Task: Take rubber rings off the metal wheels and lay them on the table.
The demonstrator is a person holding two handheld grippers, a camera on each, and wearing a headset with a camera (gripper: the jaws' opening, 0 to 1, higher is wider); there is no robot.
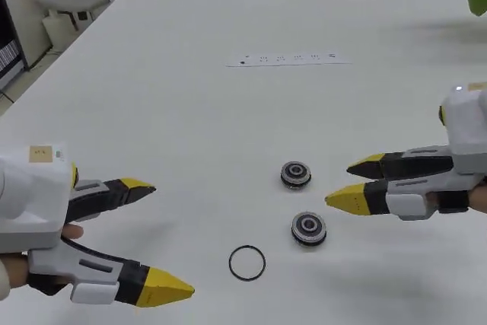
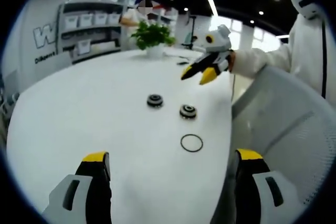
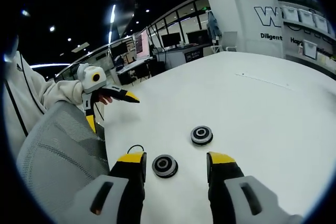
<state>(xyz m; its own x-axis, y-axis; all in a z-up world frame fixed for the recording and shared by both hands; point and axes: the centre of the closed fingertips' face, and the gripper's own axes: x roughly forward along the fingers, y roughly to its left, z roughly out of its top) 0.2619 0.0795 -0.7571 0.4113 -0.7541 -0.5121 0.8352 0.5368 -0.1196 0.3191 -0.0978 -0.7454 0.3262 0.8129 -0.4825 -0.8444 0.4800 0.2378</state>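
- Your left claw (image 1: 171, 239) is over the near left part of the white desk (image 1: 175, 112). Its jaws are spread wide and there is nothing between them.
- Your right claw (image 1: 339, 183) comes in from the right side. Its jaws are apart, though less widely than the left ones, and it is empty too.
- Two metal wheels lie flat on the desk, one a little beyond the other. From your head view the far wheel (image 1: 295, 174) and the near wheel (image 1: 308, 228) sit just left of the right claw's yellow tips, and neither tip touches them.
- In the right gripper view the near wheel appears in the gap between the two jaws, and the far wheel is beyond it.
- One black rubber ring (image 1: 247, 262) lies loose and flat on the desk. It is just beside the near wheel, on the side toward you and to the left, and it does not touch the wheel.
- The ring lies between your two claws, with the left claw farther from it than the wheels are.
- Both wheels show a dark outer band, but I cannot tell whether either one carries a rubber ring.
- A white power strip (image 1: 289, 58) lies farther back on the desk, well apart from the wheels.
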